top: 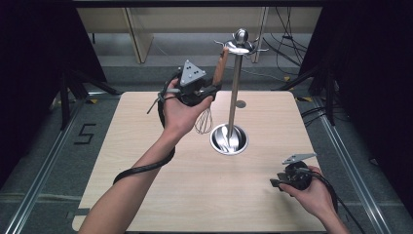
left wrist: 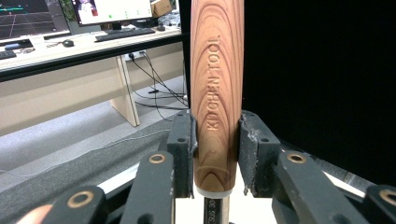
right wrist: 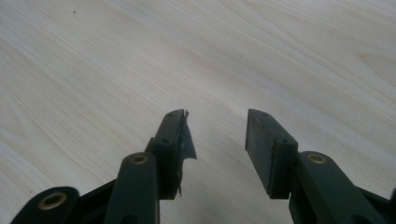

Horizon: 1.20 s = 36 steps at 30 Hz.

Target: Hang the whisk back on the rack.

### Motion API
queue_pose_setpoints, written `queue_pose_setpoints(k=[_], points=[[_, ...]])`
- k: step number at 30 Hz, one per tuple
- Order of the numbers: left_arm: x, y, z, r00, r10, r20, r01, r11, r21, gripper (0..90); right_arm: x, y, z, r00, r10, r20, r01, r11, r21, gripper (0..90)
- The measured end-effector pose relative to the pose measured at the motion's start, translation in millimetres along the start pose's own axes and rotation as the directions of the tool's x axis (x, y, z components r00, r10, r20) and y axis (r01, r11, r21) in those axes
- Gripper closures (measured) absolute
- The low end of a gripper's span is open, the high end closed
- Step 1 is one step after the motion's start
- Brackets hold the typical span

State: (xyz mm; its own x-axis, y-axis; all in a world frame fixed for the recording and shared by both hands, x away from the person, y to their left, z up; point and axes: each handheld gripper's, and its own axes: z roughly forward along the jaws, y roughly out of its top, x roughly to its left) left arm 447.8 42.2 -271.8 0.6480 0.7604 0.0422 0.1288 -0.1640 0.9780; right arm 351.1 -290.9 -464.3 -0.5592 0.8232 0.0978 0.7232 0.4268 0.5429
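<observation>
High view: a pale wooden table point(top: 160, 195) spans the middle of the scene, on a grey floor with dark curtains to the left and right. Toward the far centre of the table stands a metal utensil stand point(top: 234, 87), an upright pole rising from a round base dish to a top ring of hooks capped by a ball. Just left of the pole, raised above the table, the left gripper point(top: 213, 89) pinches the wooden handle of a whisk point(top: 218, 73). The handle points up with its top close to the hook ring, and the wire head hangs below the hand, beside the base dish.

In the left gripper view the jaws press on either side of the handle point(left wrist: 215, 93), stamped "KITCHEN TOOL".

At the near right edge of the table the right gripper point(top: 275, 183) sits low over the wood, pointing left. In the right gripper view its jaws are spread, with bare tabletop point(right wrist: 140, 60) between them.
</observation>
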Motion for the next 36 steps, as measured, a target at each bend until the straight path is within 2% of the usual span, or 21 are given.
queue_pose_setpoints(k=[7, 9, 36], points=[[-0.1, -1.3, 2.2, 1.0, 0.003, -0.003, -0.003, 1.0, 0.008, 68.0, 0.2, 0.0, -0.3, 1.0, -0.006, 0.001, 0.006, 1.0, 0.0, 58.3], [-0.4, -1.3, 2.8, 1.0, 0.001, -0.003, -0.001, 1.0, 0.008, 68.0, 2.0, -0.2, -0.6, 0.9999, 0.011, -0.001, -0.011, 1.0, 0.003, 58.3], [0.2, -1.0, 5.8, 1.0, -0.005, 0.005, 0.005, 0.9997, 0.023, 67.8, 1.5, -0.3, -0.3, 1.0, 0.005, -0.005, -0.005, 1.0, 0.004, 58.3]])
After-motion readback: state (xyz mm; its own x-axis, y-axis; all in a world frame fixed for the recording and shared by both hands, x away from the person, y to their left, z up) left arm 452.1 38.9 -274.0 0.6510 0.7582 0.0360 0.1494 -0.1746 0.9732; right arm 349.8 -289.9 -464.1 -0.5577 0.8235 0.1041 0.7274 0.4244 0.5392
